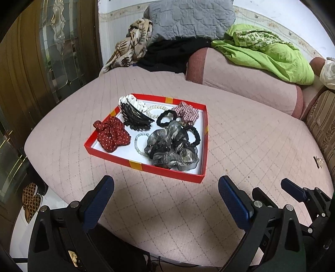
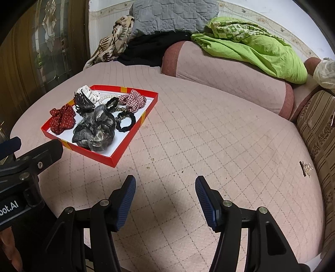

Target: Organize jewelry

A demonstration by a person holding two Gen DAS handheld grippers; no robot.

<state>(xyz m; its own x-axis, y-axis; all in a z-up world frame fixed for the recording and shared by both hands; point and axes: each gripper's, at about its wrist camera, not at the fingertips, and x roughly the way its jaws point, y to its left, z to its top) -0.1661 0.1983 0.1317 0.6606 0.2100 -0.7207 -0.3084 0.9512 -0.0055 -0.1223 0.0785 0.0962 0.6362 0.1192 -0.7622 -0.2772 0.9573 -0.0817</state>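
A red tray sits on the pink quilted bed. It holds a red dotted scrunchie, a grey sheer scrunchie, a black claw clip, a pearl bracelet, a checked scrunchie and black hair ties. A small gold clip lies alone on the bed at the far right. My left gripper hovers open just before the tray's near rim. My right gripper stands open over bare quilt, right of the tray. Neither holds anything.
A pink bolster crosses the bed behind the tray, with green cloth on it. A grey quilted pillow and a leaf-print blanket lie at the back. A striped cushion borders the right edge. Slippers lie on the floor at left.
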